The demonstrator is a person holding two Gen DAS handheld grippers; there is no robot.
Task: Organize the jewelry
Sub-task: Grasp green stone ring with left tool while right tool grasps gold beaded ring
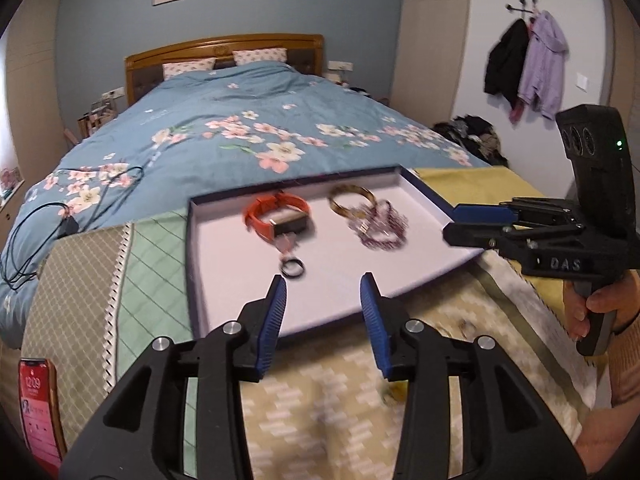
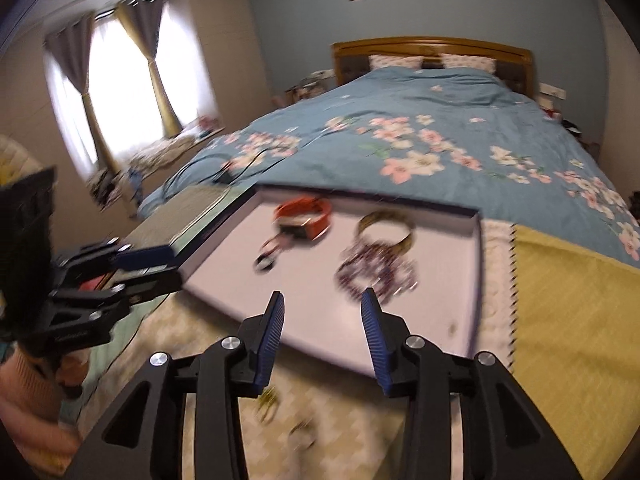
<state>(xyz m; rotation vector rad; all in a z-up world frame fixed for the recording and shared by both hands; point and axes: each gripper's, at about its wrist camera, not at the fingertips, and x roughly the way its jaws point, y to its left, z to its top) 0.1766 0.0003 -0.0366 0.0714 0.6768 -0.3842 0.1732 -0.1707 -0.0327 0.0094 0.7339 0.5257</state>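
A shallow white-lined tray point(image 1: 224, 280) point(image 2: 448, 280) with a dark rim lies on patterned cloths. In it lie an orange watch point(image 1: 276, 214) point(image 2: 302, 214), a gold bangle point(image 1: 351, 200) point(image 2: 386, 226), a purple bead bracelet point(image 1: 380, 226) point(image 2: 376, 270) and a small black ring point(image 1: 293, 268) point(image 2: 264, 262). My left gripper point(image 1: 323, 284) is open and empty over the tray's near edge. My right gripper point(image 2: 322, 300) is open and empty above the tray's near side; in the left wrist view it point(image 1: 468, 220) shows by the tray's right corner. Small blurred jewelry pieces point(image 2: 268, 400) lie on the cloth in front of the tray.
A bed with a blue floral duvet point(image 1: 248, 120) lies behind the tray. Black cables point(image 1: 36, 232) lie on its left side. A phone point(image 1: 38, 412) with a lit red screen lies at the near left. A yellow cloth point(image 2: 568, 320) lies right of the tray.
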